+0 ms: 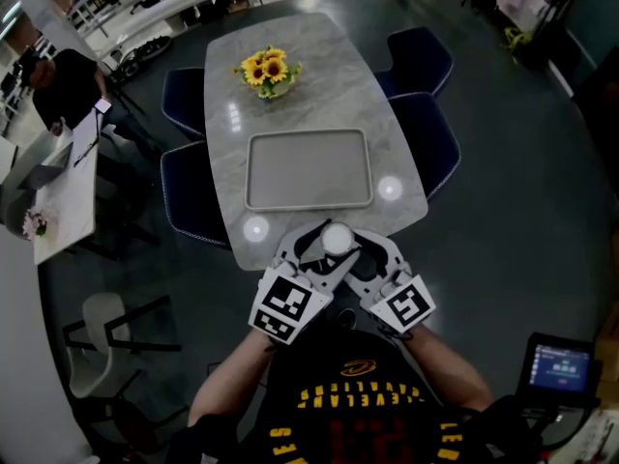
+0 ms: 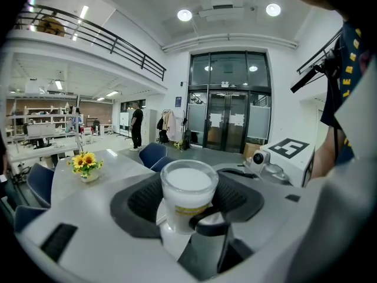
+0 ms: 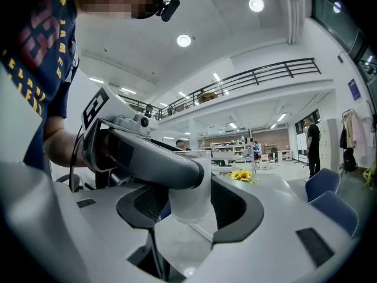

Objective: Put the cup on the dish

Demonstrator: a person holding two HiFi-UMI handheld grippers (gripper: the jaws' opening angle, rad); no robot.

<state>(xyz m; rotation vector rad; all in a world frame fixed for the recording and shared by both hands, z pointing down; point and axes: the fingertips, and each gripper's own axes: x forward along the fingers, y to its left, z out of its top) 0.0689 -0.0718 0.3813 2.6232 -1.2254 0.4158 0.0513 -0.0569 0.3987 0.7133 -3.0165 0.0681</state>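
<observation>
A white cup [image 1: 337, 238] hangs in the air just off the table's near edge, caught between both grippers. In the left gripper view the cup [image 2: 188, 187] stands upright between the dark pads, and my left gripper [image 2: 187, 208] is shut on it. A dark jaw of the other gripper crosses its lower front. In the right gripper view my right gripper [image 3: 188, 217] is shut on the same cup [image 3: 191, 204], whose top is hidden behind the left gripper's jaw. The dish, a grey rectangular tray [image 1: 308, 169], lies on the table beyond the cup.
The table is grey marble [image 1: 290, 104] with a vase of sunflowers [image 1: 268, 72] at its far end. Dark blue chairs [image 1: 426, 133] stand along both long sides. A side table with papers [image 1: 63, 196] is at the left, and a small screen [image 1: 558, 365] at the lower right.
</observation>
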